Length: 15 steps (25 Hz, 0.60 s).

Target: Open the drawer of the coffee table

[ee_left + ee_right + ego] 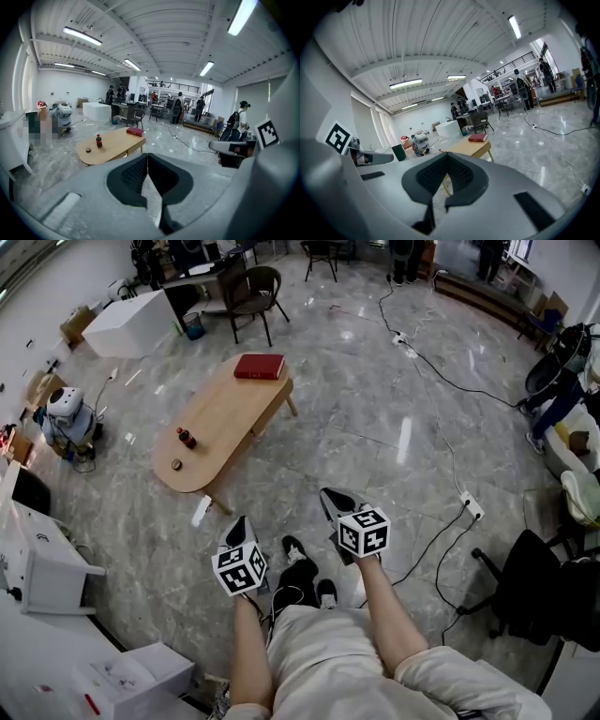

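The oval wooden coffee table (225, 413) stands on the marble floor ahead of me; it also shows in the left gripper view (115, 145) and the right gripper view (471, 148). On it lie a red book (259, 367), a small dark bottle (187, 438) and a small round lid (176, 465). I cannot make out a drawer front from here. My left gripper (242, 521) is shut and empty, a short way off the table's near end. My right gripper (328, 493) is also shut and empty, to the right of the table.
Black cables and a white power strip (472, 506) run across the floor at right. A black office chair (539, 592) stands at far right and a brown chair (253, 292) beyond the table. A white robot (66, 409) and white furniture (42, 568) line the left.
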Tool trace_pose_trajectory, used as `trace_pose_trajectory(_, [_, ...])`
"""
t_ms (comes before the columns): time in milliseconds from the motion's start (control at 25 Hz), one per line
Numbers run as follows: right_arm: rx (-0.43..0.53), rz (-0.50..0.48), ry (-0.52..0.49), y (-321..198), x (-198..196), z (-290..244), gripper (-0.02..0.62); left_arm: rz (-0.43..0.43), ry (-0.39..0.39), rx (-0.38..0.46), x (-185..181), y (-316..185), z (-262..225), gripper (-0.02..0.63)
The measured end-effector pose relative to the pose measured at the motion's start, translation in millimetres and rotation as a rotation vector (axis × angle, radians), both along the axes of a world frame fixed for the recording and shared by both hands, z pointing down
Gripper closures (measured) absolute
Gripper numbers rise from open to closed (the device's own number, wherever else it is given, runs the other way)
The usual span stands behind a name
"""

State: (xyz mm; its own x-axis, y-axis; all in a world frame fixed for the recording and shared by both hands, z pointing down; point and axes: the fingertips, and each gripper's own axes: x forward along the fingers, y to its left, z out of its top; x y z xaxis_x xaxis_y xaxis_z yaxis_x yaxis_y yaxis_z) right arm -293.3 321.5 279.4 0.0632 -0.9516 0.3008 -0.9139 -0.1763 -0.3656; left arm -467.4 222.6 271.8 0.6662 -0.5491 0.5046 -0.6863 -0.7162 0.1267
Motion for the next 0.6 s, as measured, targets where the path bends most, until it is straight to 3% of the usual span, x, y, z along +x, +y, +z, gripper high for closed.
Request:
trace_pose_trajectory(240, [-0.008,0.002,0.002,0.0,13.4,-11.5,0.580,-0.002,0.000,-0.002,17.2,-22.4,-14.7,0.595])
trace_pose_trajectory(440, [0.006,0.073,-0.003,1.3,70.1,-15.2,0.580,0.123,0.034,0.012,100.7,-29.8,-11.5,0.595])
trace_pose_trajectory(600, [0.004,0.026,-0.009,-14.4,84.5,-9.5,0.580,0.164,0.066,0.017,141.4,-36.1,-11.2,0.595])
